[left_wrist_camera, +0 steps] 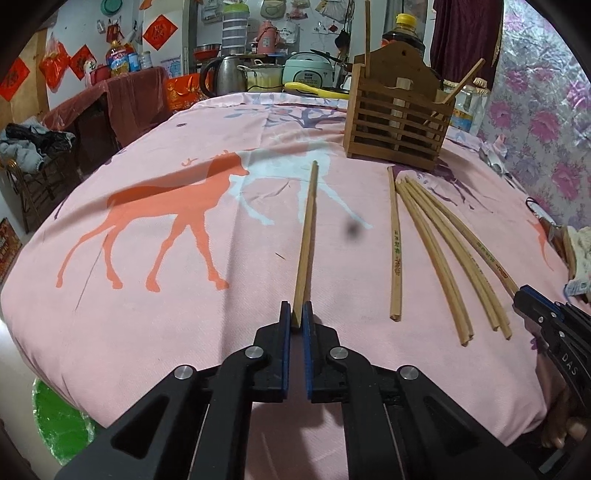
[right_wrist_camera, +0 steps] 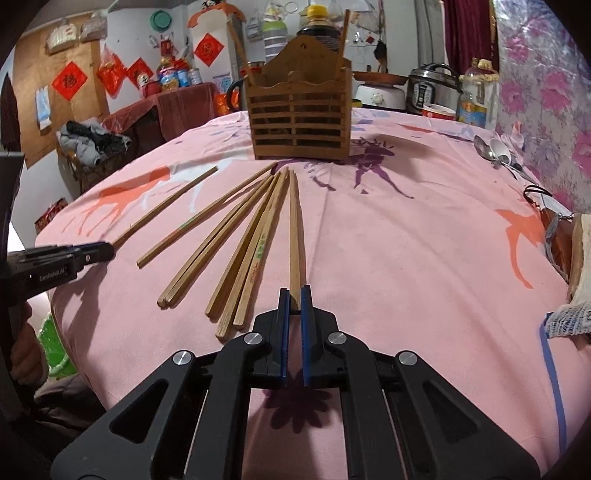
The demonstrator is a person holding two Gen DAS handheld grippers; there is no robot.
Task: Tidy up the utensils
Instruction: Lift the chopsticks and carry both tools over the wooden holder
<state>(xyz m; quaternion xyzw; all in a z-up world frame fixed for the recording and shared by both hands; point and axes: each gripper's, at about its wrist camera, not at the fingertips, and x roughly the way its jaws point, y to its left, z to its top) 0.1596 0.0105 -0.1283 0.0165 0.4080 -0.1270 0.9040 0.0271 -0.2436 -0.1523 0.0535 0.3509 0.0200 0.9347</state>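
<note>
1. Left gripper (left_wrist_camera: 296, 314): blue pads squeezed shut on the near end of one chopstick (left_wrist_camera: 307, 236), off to the left of the loose chopsticks.
2. That chopstick: lying on the pink tablecloth (left_wrist_camera: 155, 332), thin tip aimed toward the wooden holder (left_wrist_camera: 397, 122).
3. Right gripper (right_wrist_camera: 294, 299): pads closed tight on the near end of another chopstick (right_wrist_camera: 293, 229), the rightmost of the fan in front of the holder.
4. Loose chopsticks (right_wrist_camera: 236, 254): spread like a fan on the cloth just in front of the wooden holder, tips close together near it, thick ends spread toward the grippers.
5. Wooden holder: standing upright near the far side of the table, with a few chopsticks (right_wrist_camera: 345, 33) already poking up out of it.
6. Metal spoons (right_wrist_camera: 496, 151): far to the right of the holder, near the flowery wall.
7. Behind the holder: oil bottle (right_wrist_camera: 317, 20), rice cooker (right_wrist_camera: 430, 86).
</note>
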